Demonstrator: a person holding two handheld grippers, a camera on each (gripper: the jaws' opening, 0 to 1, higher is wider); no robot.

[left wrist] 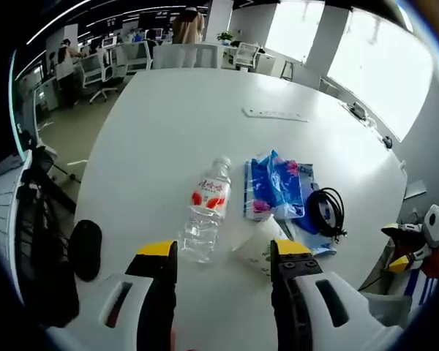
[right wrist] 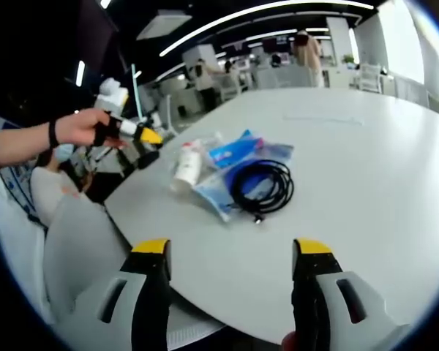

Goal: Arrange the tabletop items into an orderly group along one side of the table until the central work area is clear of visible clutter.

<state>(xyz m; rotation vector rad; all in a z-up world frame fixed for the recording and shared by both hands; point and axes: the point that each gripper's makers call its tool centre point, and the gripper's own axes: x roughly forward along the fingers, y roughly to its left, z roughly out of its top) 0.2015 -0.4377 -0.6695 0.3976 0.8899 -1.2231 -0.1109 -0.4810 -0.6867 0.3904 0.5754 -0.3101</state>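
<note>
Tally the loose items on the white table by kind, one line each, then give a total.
Water bottle: 1
Blue tissue pack: 1
Coiled black cable: 1
Black mouse: 1
White paper cup: 1
White power strip: 1
Total: 6

White round table [left wrist: 205,102]. Lower centre of left gripper view: bottle [left wrist: 207,208] lying flat, blue packet [left wrist: 273,186], coiled cable [left wrist: 326,212], crumpled cup [left wrist: 262,247]. Dark mouse [left wrist: 85,249] lower left. White strip [left wrist: 274,114] upper right.
</note>
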